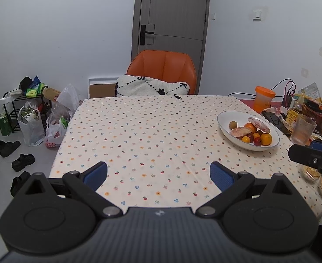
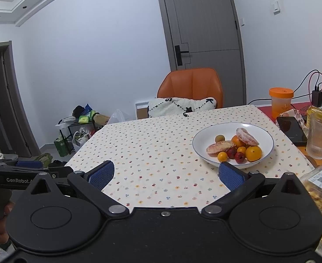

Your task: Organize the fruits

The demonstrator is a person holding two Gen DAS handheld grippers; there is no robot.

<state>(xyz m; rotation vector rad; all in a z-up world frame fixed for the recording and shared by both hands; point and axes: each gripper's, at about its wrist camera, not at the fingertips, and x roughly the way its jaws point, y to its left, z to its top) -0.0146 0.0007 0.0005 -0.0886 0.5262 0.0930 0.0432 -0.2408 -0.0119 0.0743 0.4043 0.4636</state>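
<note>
A white oval bowl stands on the right part of the flowered tablecloth. It holds oranges, small red fruits, a brownish round fruit and two peeled pinkish citrus segments. My left gripper hangs open over the near table edge, well left of the bowl, with nothing between its blue pads. My right gripper is open too, its right pad just in front of the bowl's near rim. The right gripper's black body shows at the right in the left wrist view.
An orange chair with a white cushion stands behind the table. At the right are a ribbed glass, a black phone, an orange-lidded cup, cables and packaged snacks. Bags, a rack and shoes crowd the floor left.
</note>
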